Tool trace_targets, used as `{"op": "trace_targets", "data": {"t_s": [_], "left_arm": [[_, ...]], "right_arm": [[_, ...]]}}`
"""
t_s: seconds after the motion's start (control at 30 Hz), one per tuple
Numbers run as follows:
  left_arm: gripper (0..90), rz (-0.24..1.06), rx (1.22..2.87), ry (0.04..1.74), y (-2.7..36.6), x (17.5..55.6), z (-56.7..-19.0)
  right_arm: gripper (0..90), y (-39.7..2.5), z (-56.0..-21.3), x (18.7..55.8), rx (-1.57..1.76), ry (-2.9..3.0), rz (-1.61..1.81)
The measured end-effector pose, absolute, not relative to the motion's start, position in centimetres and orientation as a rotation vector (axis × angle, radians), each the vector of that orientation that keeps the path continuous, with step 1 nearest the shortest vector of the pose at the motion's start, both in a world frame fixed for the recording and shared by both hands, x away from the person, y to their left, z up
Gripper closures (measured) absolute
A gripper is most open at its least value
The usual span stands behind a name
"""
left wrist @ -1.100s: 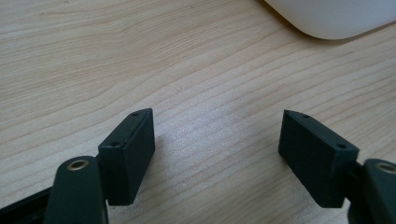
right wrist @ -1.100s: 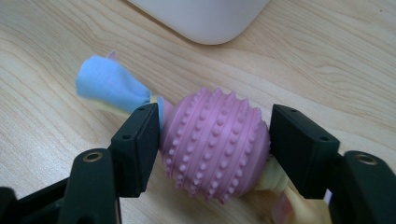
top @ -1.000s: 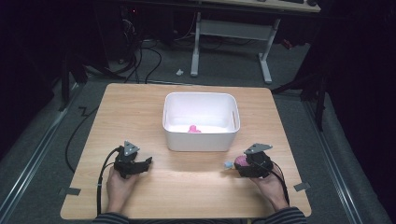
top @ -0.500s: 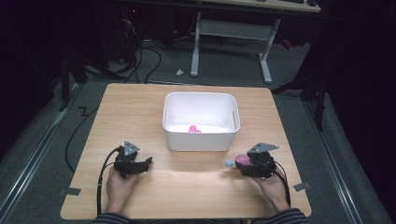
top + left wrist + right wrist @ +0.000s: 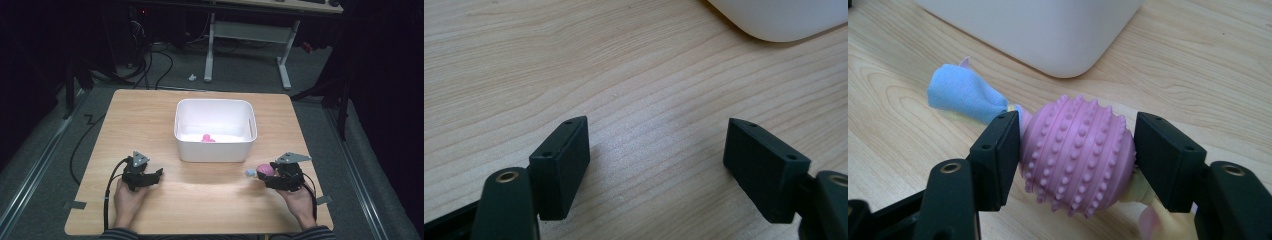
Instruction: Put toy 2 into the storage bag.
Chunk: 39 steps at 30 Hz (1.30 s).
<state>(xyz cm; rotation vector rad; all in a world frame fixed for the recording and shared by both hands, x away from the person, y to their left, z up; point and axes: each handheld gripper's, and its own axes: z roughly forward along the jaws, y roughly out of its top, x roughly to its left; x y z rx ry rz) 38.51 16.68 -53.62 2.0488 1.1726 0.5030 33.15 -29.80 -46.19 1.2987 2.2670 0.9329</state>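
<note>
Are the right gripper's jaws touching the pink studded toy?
Touching. In the right gripper view, both black jaws of the right gripper press flat against opposite sides of the pink studded toy, with no gap on either side.

No text, label, brand, number or sign can be read anywhere in these pictures — not on the table, the tub or the tools. Every surface in view is plain and unmarked.

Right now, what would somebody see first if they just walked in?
Probably the bumpy pink toy with a blue cloth tail, squeezed in the right gripper near the table's front right. Next, the white tub mid-table, with another pink thing inside.
</note>
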Motion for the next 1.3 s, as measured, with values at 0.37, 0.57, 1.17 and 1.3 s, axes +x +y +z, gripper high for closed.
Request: {"op": "trace_targets", "data": {"t_s": [0.37,0.57,1.17,1.3], "left_arm": [[26.6,0.506,2.047,1.175,16.6,38.5,-53.6],[26.6,0.507,2.047,1.177,16.6,38.5,-53.6],[26.6,0.507,2.047,1.178,16.6,38.5,-53.6],[26.6,0.506,2.047,1.178,16.7,38.5,-53.6]], "right_arm": [[36.9,-30.1,-43.9,32.7,1.280,2.255,0.950],[37.0,-30.2,-43.2,32.7,1.273,2.262,0.975],[37.0,-30.2,-38.2,32.9,1.213,2.249,1.036],[36.9,-30.0,-37.0,33.3,1.188,2.251,1.043]]}}
